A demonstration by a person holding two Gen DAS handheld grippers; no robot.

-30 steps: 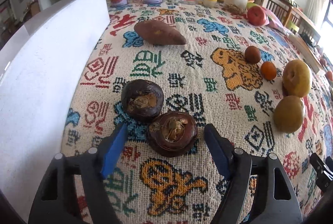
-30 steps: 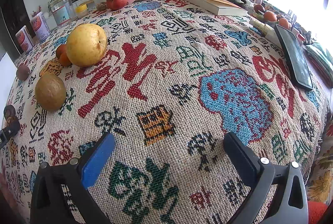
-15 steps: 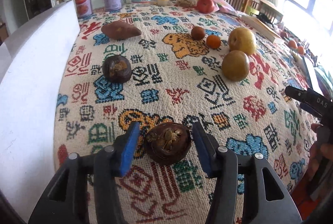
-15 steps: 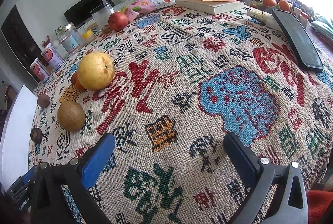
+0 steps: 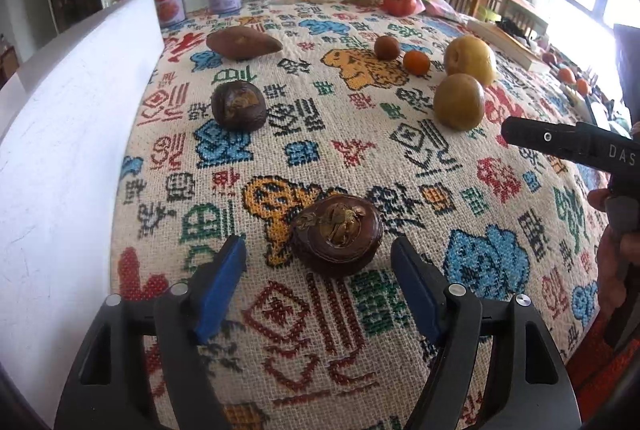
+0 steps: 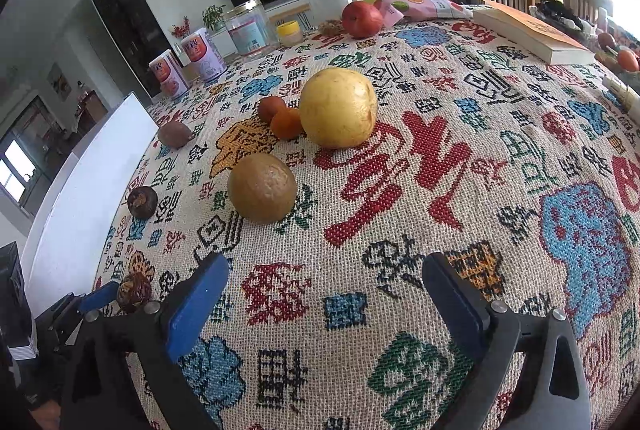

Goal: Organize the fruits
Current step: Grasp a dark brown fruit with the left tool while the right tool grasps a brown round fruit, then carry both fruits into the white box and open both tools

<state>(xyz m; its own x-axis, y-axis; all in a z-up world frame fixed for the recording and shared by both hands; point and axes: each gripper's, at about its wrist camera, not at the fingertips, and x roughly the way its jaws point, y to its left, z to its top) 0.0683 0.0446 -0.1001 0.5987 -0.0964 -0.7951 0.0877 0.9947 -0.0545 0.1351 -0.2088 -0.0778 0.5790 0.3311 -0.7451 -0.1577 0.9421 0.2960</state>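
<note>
Left wrist: left gripper (image 5: 320, 274) opening, blue pads clear of dark round fruit (image 5: 337, 235) resting between them on patterned cloth (image 5: 360, 134). Right wrist: right gripper (image 6: 324, 294) closing, wide apart, empty; brown fruit (image 6: 262, 187) and yellow pear (image 6: 338, 107) lie beyond.

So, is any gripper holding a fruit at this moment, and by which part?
Nothing is held. The left gripper is opening around the dark brown round fruit without touching; the right gripper, closing, has nothing between.
</note>
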